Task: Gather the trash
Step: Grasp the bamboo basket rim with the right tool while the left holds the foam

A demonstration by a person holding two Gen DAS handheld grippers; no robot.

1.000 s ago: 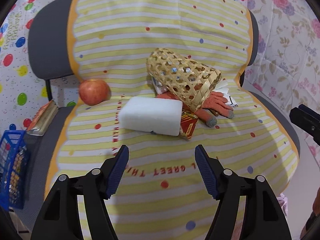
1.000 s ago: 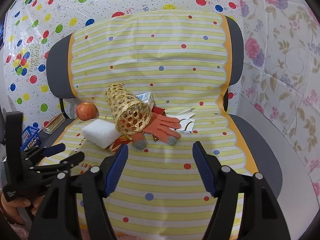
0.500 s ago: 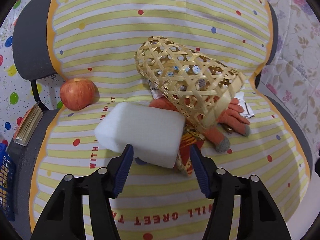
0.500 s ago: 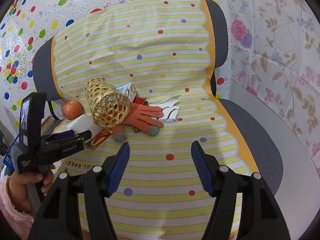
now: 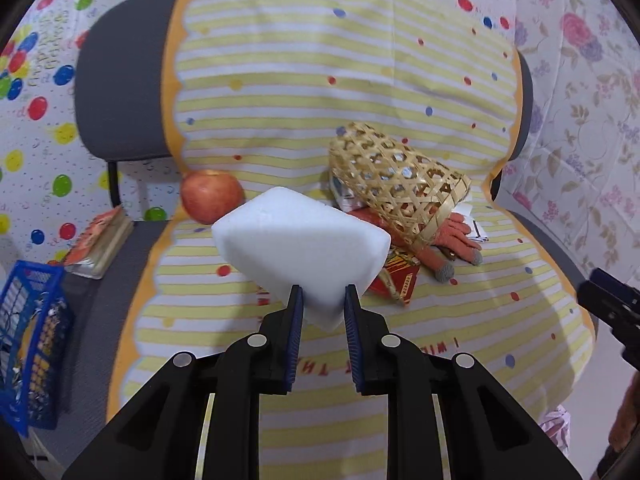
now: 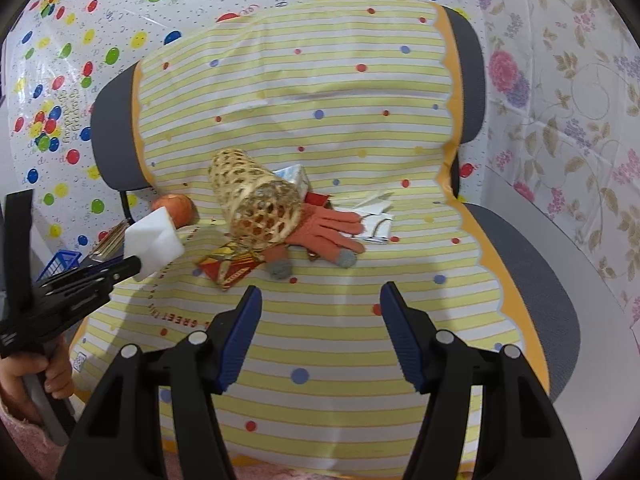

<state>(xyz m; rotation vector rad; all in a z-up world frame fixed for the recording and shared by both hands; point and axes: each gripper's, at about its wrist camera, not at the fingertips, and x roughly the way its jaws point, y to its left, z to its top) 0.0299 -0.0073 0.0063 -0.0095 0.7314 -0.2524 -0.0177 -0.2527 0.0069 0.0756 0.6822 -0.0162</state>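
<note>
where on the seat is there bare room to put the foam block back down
Bare striped cover lies in front of the right gripper, and right of the orange glove toward the seat edge. It is crowded around the woven basket, red packet and apple. The left gripper holds the foam block.

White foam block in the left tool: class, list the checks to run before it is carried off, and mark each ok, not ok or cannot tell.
1. Left tool shut on the white foam block: ok.
2. Block lifted clear of the striped seat cover: ok.
3. Grip centred on the block: not ok, only one corner is pinched.
4. Right tool open and empty for the next item: ok.
5. Woven basket undisturbed, lying on its side over the orange glove: ok.
6. Trash container located: cannot tell.
</note>
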